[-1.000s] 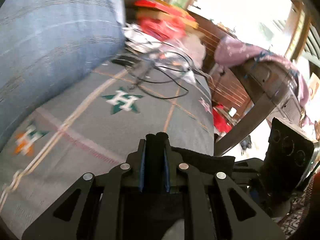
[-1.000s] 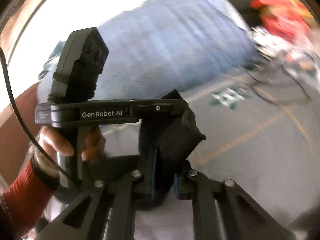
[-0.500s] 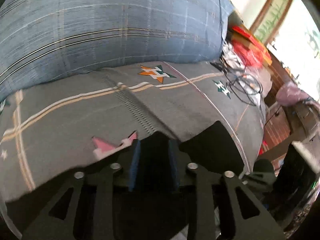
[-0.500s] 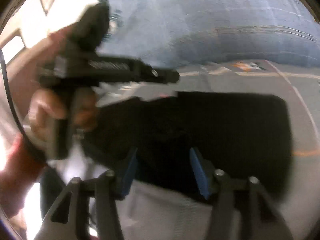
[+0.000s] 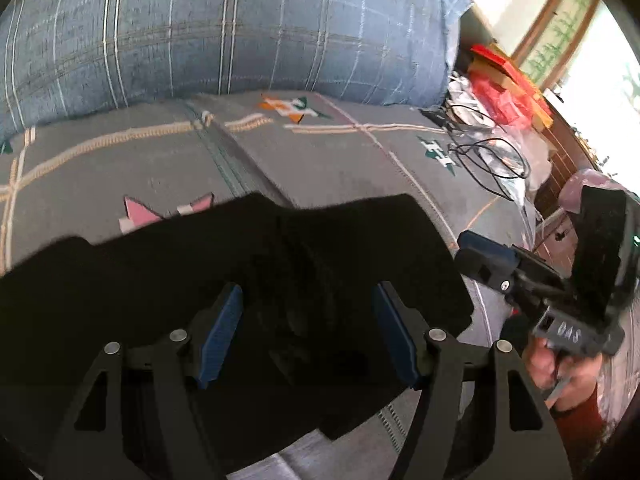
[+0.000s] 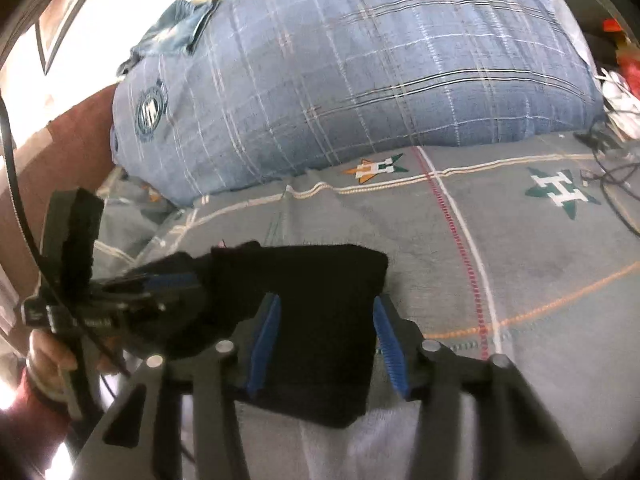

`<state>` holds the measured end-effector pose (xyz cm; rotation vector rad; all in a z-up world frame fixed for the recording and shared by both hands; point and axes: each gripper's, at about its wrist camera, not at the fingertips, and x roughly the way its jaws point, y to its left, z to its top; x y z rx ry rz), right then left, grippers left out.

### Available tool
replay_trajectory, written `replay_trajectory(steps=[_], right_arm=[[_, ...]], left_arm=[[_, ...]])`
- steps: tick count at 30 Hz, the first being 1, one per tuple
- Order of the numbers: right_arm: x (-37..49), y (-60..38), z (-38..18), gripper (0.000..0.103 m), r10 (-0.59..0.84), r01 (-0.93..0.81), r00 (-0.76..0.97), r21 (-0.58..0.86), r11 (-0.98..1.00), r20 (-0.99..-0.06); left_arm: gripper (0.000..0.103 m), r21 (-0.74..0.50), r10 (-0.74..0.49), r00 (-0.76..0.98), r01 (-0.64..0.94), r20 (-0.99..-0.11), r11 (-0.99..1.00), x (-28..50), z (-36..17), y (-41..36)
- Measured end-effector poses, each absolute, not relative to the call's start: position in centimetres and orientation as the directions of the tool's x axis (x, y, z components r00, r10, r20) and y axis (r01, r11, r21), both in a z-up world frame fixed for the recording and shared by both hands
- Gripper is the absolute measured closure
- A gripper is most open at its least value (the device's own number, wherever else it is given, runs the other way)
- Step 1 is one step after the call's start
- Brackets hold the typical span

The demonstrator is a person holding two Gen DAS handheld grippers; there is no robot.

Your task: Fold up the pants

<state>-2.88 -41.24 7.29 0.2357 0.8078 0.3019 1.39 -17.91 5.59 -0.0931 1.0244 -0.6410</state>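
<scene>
The black pants (image 5: 280, 280) lie folded in a flat dark bundle on the grey bedspread (image 5: 340, 168). They also show in the right wrist view (image 6: 320, 292). My left gripper (image 5: 308, 332) is open, its blue pads just above the fabric and holding nothing. My right gripper (image 6: 326, 340) is open too, over the right part of the bundle. The right gripper appears at the right of the left wrist view (image 5: 484, 256), beside the pants' edge. The left gripper appears at the left of the right wrist view (image 6: 172, 284), at the bundle's left end.
A big blue plaid cushion (image 6: 360, 72) lies along the far side of the bed. Black cables (image 5: 492, 160), white bags and red boxes (image 5: 508, 92) crowd the far right corner. The bed edge with white bedding (image 6: 380, 440) is near me.
Both grippers were shut on the black pants a second ago. They have lowered the pants onto the bedspread, opened and let go. The pants now lie flat.
</scene>
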Motion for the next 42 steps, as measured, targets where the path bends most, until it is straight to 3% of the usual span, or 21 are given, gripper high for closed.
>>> replay_trajectory(steps=[9, 23, 42], right_arm=[[-2.1, -38.1, 5.0, 0.061, 0.357, -0.210, 0.598, 0.289, 0.934, -0.718], [-3.4, -38.3, 7.6, 0.058, 0.378, -0.215, 0.619, 0.314, 0.925, -0.689], [-3.0, -35.7, 6.7, 0.058, 0.388, -0.244, 0.580, 0.302, 0.922, -0.716]], left_arm=[[0.036, -0.249, -0.447, 0.436, 0.439, -0.781, 0.863, 0.1, 4.5, -17.9], [0.036, -0.289, -0.441, 0.466, 0.363, -0.767, 0.886, -1.0, 5.3, -15.9], [0.036, -0.255, -0.364, 0.531, 0.270, -0.765, 0.929, -2.6, 6.2, -12.9]])
